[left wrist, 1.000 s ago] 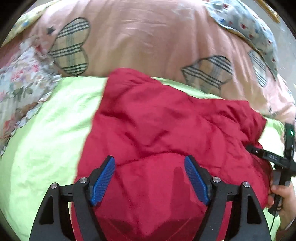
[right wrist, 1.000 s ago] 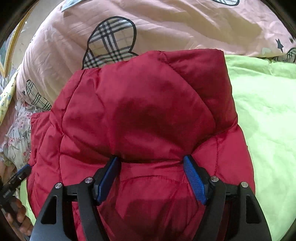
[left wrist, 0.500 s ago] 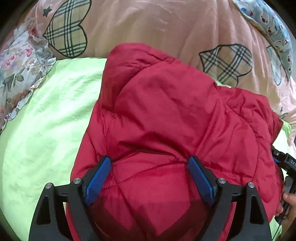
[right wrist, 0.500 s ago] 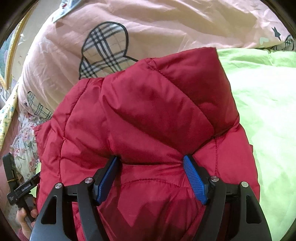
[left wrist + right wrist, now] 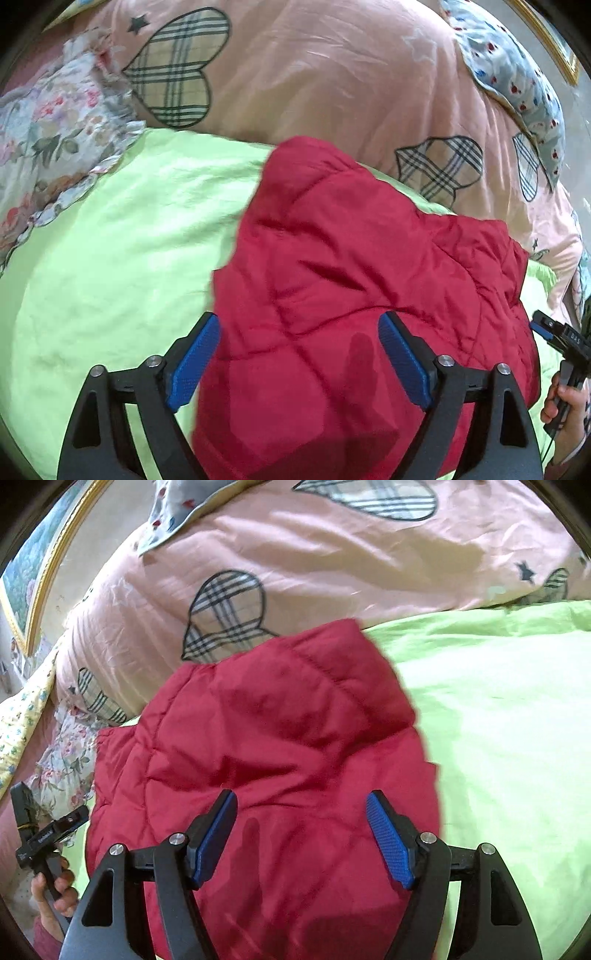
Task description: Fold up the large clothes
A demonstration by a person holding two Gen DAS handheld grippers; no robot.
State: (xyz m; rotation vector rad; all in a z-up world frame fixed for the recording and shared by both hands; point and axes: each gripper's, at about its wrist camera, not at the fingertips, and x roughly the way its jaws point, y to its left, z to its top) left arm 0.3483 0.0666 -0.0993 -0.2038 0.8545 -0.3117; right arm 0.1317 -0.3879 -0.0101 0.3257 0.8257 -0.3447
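A red quilted jacket (image 5: 362, 288) lies folded in a puffy heap on the lime-green sheet (image 5: 103, 258). My left gripper (image 5: 299, 325) hovers over the jacket's near left part with its jaws opening. The left pad (image 5: 195, 362) hangs past the jacket's edge over the sheet, and neither pad presses on the fabric. Seen from the right wrist, the same jacket (image 5: 280, 738) lies under my right gripper (image 5: 301, 801), whose blue pads stand wide apart above it with nothing pinched. Each gripper appears at the edge of the other's view: right gripper (image 5: 557, 339), left gripper (image 5: 48, 834).
A pink duvet (image 5: 332, 81) with plaid heart patches is bunched along the far side, close behind the jacket. A floral pillow (image 5: 48, 140) lies at the far left, and a framed picture (image 5: 33, 565) hangs on the wall. A hand (image 5: 565, 402) holds the right gripper's handle.
The fold of jacket that sat between each gripper's pads has dropped flat. Both grippers have drawn back from it, and more green sheet shows beside the jacket in both views.
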